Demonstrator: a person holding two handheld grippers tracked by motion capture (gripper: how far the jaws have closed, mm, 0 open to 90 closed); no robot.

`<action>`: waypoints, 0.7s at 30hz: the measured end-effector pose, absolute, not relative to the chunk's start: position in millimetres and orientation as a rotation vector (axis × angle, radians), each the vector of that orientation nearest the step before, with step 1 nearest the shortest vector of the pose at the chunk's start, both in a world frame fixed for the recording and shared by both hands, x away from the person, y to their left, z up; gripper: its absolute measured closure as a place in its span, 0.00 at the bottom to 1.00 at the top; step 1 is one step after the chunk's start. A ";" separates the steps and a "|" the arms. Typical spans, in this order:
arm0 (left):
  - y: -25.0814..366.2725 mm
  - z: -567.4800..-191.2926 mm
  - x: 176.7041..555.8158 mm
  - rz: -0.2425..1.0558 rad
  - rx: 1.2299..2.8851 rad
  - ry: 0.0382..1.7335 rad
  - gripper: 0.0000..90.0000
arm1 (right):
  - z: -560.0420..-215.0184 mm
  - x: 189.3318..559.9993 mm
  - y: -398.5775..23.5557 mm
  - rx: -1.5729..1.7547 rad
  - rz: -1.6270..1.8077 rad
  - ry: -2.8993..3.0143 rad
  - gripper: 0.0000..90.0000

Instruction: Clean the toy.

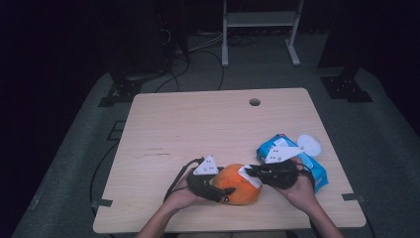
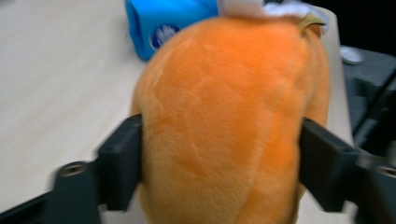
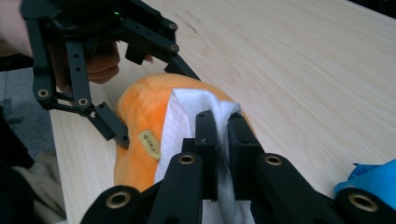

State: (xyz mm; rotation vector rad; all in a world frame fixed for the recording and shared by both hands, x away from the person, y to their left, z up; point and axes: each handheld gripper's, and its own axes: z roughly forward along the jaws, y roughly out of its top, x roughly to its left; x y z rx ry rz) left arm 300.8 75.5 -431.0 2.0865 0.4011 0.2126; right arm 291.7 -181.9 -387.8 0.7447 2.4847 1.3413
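Observation:
An orange plush toy [image 1: 236,191] lies near the table's front edge. My left gripper [image 1: 222,185] comes at it from the left, and its jaws press into both sides of the plush [image 2: 219,116]. A white wipe [image 3: 187,112] lies draped over the top of the toy [image 3: 137,109]. My right gripper [image 3: 223,128] is shut on a fold of that wipe, pinching it against the toy's top. In the high view the right gripper [image 1: 249,171] reaches in from the right. In the right gripper view the left gripper [image 3: 154,105] straddles the toy's far end.
A blue pack of wipes [image 1: 277,146] with a white round lid [image 1: 309,145] lies at the right of the table, just behind my right hand; it also appears as a blue pack [image 2: 163,23]. A cable hole [image 1: 254,102] sits at the wooden table's [image 1: 198,124] far edge.

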 end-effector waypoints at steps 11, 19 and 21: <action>82.9 -433.7 306.8 0.308 2.074 0.361 0.31 | -396.5 302.4 -199.2 0.832 1.351 2.455 0.93; 78.9 -432.4 304.1 0.269 2.086 0.377 0.24 | -392.5 298.5 -195.2 0.815 1.346 2.444 0.93; 80.4 -431.4 306.2 0.235 2.083 0.396 0.20 | -389.7 296.6 -190.1 0.780 1.333 2.450 0.93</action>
